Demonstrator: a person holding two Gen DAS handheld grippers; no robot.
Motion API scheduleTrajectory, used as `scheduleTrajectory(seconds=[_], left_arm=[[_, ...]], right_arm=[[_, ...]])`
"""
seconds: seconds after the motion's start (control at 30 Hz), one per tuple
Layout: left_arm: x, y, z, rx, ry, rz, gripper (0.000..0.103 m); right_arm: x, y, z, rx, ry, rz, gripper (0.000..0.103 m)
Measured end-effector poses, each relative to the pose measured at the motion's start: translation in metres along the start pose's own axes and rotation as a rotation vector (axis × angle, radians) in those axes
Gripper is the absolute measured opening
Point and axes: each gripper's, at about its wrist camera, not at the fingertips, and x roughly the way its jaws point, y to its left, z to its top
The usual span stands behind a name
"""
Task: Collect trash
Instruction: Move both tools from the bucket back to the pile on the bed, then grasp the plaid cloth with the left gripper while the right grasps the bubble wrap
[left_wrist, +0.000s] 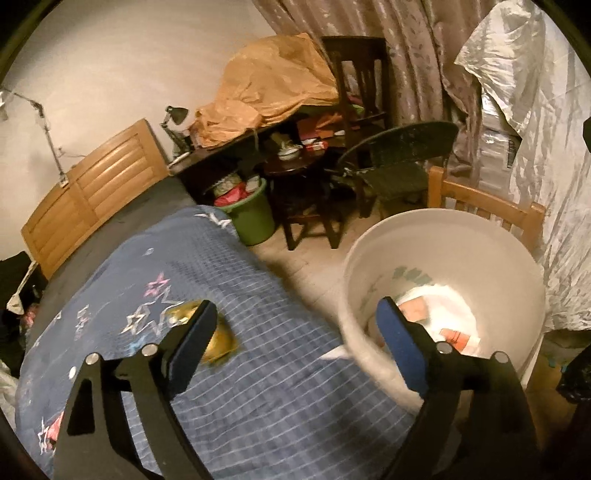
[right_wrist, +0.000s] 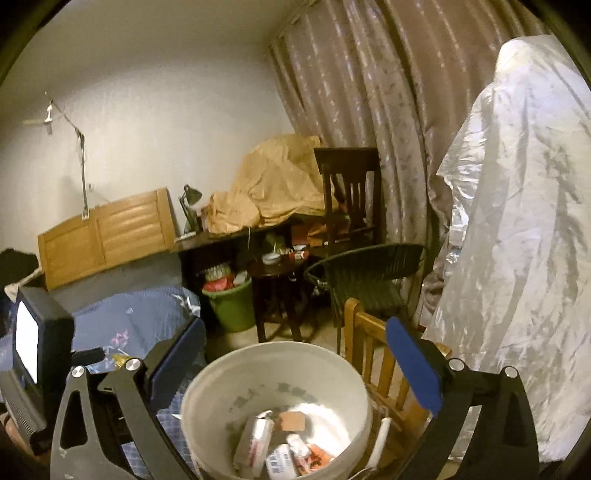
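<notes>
Evidently both grippers, left gripper (left_wrist: 295, 332) and right gripper (right_wrist: 295, 354), hang spread and empty: trash (right_wrist: 280, 443) lies inside the bucket (right_wrist: 207, 376) beside the bed's edge, one gold wrapper (left_wrist: 221, 341) remaining on the blanket (left_wrist: 258, 387).

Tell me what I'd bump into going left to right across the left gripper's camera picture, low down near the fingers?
Blue star blanket → gold wrapper lying on it → strip of floor → white bucket with trash inside → shiny white sheet.

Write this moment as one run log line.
left tool: open, empty | right tool: open, empty | white bucket: holds trash | gold wrapper: on blanket
</notes>
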Motion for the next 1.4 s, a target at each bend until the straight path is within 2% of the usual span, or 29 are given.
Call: scheduleTrajectory(seconds=[0.13,0.27,0.53,0.73,0.77,0.9,0.97,1.0,1.03,1.1,1.17,1.2,1.3,1.37,1.4], left_arm=[[-0.018,0.029,-0.024,-0.047,0.015,0.026,0.089],[-0.04,0.074,-0.063,-0.127,0.043,0.067,0.092],[-0.078,0.174,-0.15,-0.371,0.11,0.207,0.096],[-0.106,0.257,-0.232,-0.632,0.175,0.354,0.096],[-0.112,0.279,-0.249,-0.72,0.185,0.393,0.095],[-0.131,0.335,-0.283,-0.954,0.164,0.458,0.095],[-0.135,0.353,-0.293,-1.005,0.154,0.492,0.093],[-0.135,0.359,-0.297,-1.023,0.157,0.503,0.086],[-0.133,0.365,-0.301,-1.044,0.162,0.499,0.08],[-0.121,0.38,-0.306,-1.092,0.176,0.442,0.069],[-0.106,0.388,-0.308,-1.106,0.19,0.403,0.065],[-0.098,0.392,-0.309,-1.111,0.205,0.393,0.059],[-0.074,0.398,-0.308,-1.155,0.213,0.297,0.058],[-0.055,0.402,-0.309,-1.14,0.255,0.28,0.056],[-0.045,0.404,-0.314,-1.152,0.286,0.283,0.049]], right_arm=[[-0.005,0.016,-0.015,0.039,0.029,0.038,0.098],[-0.005,0.044,-0.033,0.038,0.075,0.099,0.098],[-0.002,0.142,-0.068,-0.038,0.18,0.256,0.098],[-0.005,0.228,-0.1,-0.114,0.278,0.396,0.098],[-0.005,0.241,-0.105,-0.127,0.294,0.415,0.098],[-0.016,0.288,-0.125,-0.178,0.342,0.494,0.098],[-0.024,0.303,-0.135,-0.199,0.362,0.521,0.098],[-0.027,0.312,-0.142,-0.214,0.38,0.536,0.098],[-0.03,0.314,-0.146,-0.222,0.389,0.543,0.098],[-0.032,0.322,-0.153,-0.24,0.412,0.549,0.098],[-0.03,0.322,-0.156,-0.242,0.428,0.549,0.098],[-0.031,0.324,-0.158,-0.239,0.438,0.547,0.098],[-0.028,0.314,-0.154,-0.236,0.443,0.541,0.098],[-0.026,0.314,-0.154,-0.233,0.457,0.543,0.098],[-0.025,0.312,-0.153,-0.231,0.463,0.548,0.098]])
